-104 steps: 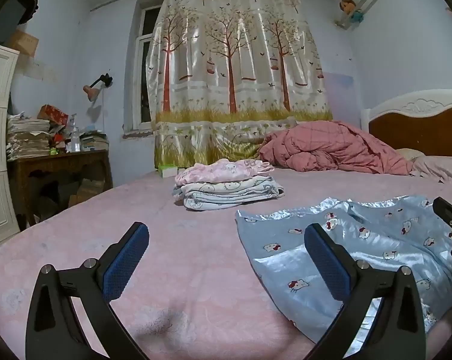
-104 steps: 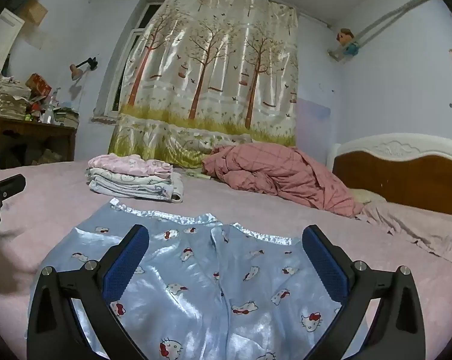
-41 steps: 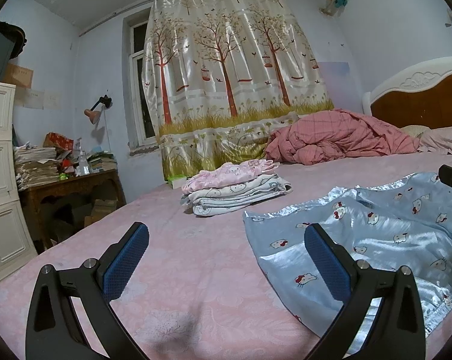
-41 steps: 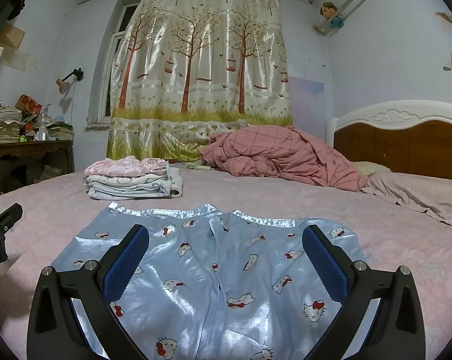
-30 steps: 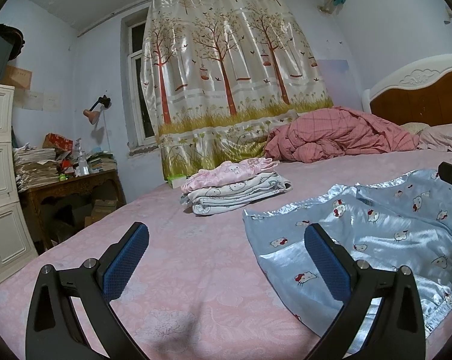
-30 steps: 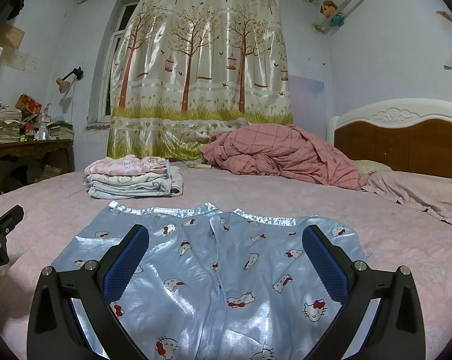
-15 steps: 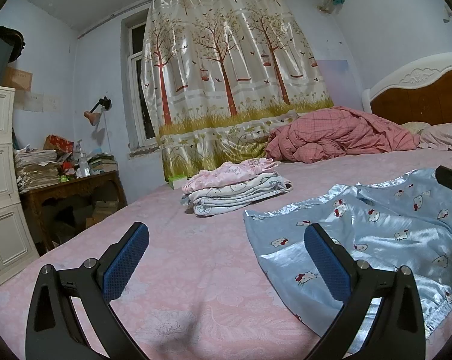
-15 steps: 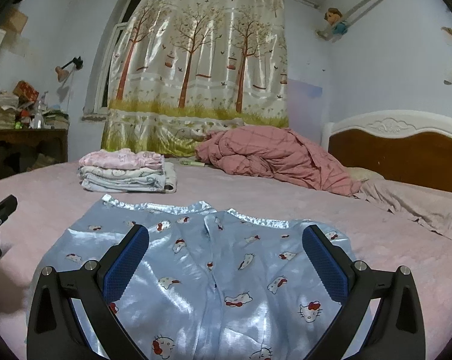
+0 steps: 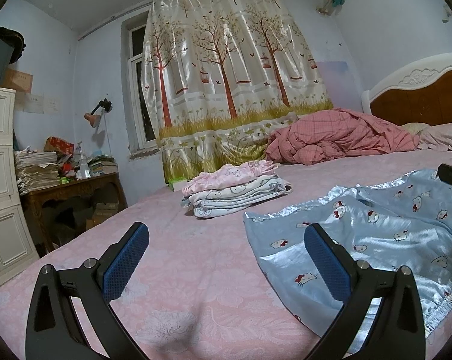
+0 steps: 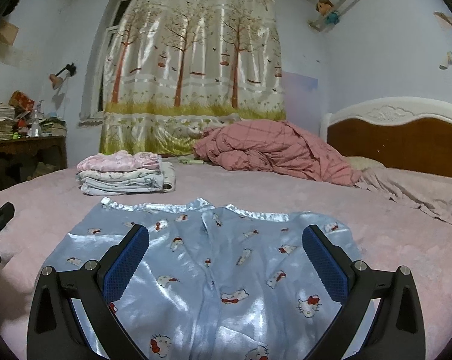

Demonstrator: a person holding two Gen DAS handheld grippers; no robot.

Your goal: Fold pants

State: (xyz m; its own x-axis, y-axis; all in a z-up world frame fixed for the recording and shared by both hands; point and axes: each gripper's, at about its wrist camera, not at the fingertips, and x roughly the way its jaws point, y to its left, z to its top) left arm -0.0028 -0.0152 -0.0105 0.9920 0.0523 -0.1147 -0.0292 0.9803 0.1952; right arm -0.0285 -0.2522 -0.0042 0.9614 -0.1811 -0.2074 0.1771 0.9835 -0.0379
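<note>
Light blue satin pants (image 10: pixel 214 258) with a cat print lie spread flat on the pink bed, waistband toward the curtain. They also show in the left wrist view (image 9: pixel 385 234), at the right. My right gripper (image 10: pixel 225 255) is open and empty, hovering over the middle of the pants. My left gripper (image 9: pixel 226 255) is open and empty, above the bare bedspread just left of the pants' edge. The right gripper's tip shows at the right edge of the left wrist view, and the left gripper's tip at the left edge of the right wrist view.
A stack of folded clothes (image 10: pixel 124 174) sits on the bed (image 9: pixel 172 258) beyond the pants. A crumpled pink quilt (image 10: pixel 274 156) lies near the wooden headboard (image 10: pixel 406 141). A cluttered desk (image 9: pixel 73 186) and white cabinet (image 9: pixel 1 207) stand to the left.
Both grippers stay open and nearly still. The right wrist view has shifted slightly, tilting a little and bringing the pants a bit closer.
</note>
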